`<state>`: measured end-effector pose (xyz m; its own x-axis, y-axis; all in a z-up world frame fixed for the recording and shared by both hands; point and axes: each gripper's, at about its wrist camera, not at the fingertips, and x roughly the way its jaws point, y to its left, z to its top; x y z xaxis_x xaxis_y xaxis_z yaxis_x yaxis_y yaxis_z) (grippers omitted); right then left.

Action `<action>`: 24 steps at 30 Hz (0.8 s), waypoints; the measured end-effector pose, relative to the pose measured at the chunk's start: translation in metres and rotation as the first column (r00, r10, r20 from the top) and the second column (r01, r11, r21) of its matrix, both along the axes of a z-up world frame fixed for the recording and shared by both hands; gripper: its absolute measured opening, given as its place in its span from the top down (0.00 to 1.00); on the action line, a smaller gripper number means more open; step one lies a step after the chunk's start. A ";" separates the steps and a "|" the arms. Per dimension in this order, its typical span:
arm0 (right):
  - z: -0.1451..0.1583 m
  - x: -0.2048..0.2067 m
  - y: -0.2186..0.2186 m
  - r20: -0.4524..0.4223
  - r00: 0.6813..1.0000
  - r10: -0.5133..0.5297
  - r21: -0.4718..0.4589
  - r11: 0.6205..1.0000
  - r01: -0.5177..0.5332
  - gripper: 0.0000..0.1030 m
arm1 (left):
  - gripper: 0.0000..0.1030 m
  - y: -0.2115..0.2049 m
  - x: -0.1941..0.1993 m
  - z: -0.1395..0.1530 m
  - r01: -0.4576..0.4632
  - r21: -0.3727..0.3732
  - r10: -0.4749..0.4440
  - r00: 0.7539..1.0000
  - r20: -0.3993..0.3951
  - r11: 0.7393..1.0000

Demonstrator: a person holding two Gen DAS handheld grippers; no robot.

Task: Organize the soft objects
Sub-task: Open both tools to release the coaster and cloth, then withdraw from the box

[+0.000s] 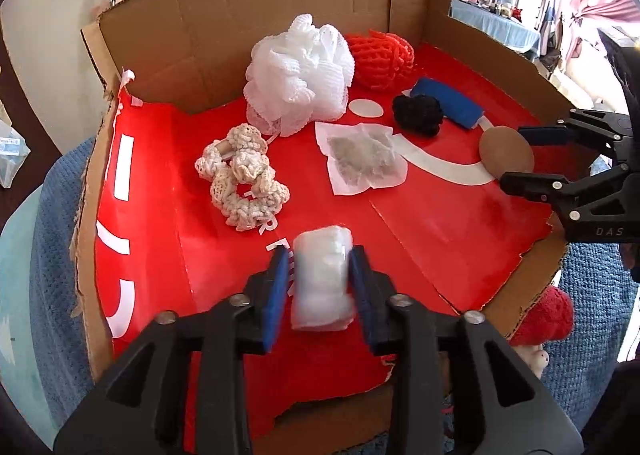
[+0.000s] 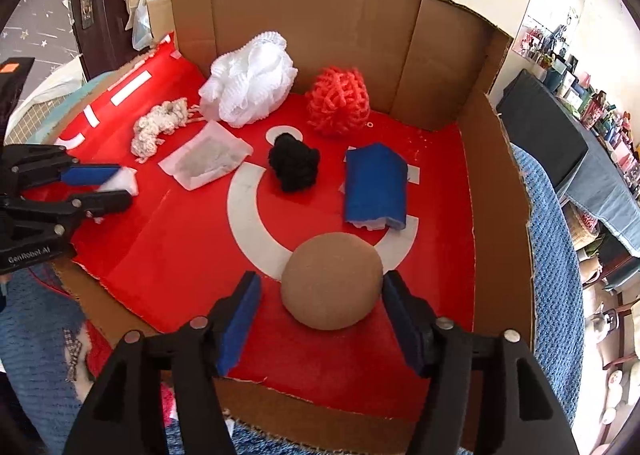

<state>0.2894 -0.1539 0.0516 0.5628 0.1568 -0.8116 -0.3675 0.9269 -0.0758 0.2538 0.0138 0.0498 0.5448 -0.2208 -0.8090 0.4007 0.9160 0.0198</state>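
My left gripper (image 1: 320,259) stands open at the front of the red sheet (image 1: 440,223). A white soft roll (image 1: 322,287) sits between its blue pads with a thin gap on the left side. In the right wrist view the same gripper (image 2: 125,183) shows at the left edge around the white roll (image 2: 124,177). Open as well, my right gripper (image 2: 321,277) straddles a tan foam ball (image 2: 332,287), and its left pad is clear of the ball. From the left wrist view, the right gripper (image 1: 512,155) and ball (image 1: 506,153) are at the far right.
On the sheet lie a white mesh puff (image 1: 298,75), an orange-red net (image 1: 380,59), a black woolly ball (image 1: 418,115), a blue roll (image 1: 448,103), cream crochet rings (image 1: 242,175) and a white sachet (image 1: 362,159). Cardboard walls (image 1: 280,23) close the back and sides. A red knitted item (image 1: 552,315) lies outside.
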 end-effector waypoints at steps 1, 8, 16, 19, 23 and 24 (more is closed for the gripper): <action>0.002 -0.001 0.000 0.000 1.000 0.000 0.007 1.000 0.000 0.34 | 0.36 0.000 -0.001 0.001 0.000 0.000 0.000 1.000 0.005 1.000; 0.018 -0.013 -0.004 0.019 1.000 -0.004 0.068 0.998 0.003 0.32 | 0.35 -0.002 -0.015 0.021 0.007 -0.027 -0.005 0.997 0.082 1.000; 0.046 -0.039 -0.014 0.099 0.994 -0.036 0.120 0.992 0.024 0.20 | 0.29 0.002 -0.048 0.050 -0.001 -0.088 0.014 0.987 0.159 0.996; 0.057 -0.051 -0.019 0.131 0.990 -0.044 0.148 0.989 0.025 0.11 | 0.27 0.002 -0.066 0.062 -0.013 -0.114 0.036 0.978 0.204 0.993; 0.076 -0.075 -0.022 0.195 0.979 -0.058 0.188 0.982 0.020 0.06 | 0.23 0.003 -0.086 0.073 -0.032 -0.134 0.065 0.967 0.247 0.990; 0.080 -0.081 -0.023 0.209 0.976 -0.061 0.196 0.980 0.020 0.04 | 0.22 0.003 -0.092 0.076 -0.037 -0.144 0.074 0.962 0.261 0.989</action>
<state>0.2086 -0.1764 0.1313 0.7285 0.2707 -0.6293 -0.3239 0.9455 0.0318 0.1614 0.0168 0.1260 0.7500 -0.2818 -0.5984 0.3461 0.9382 -0.0080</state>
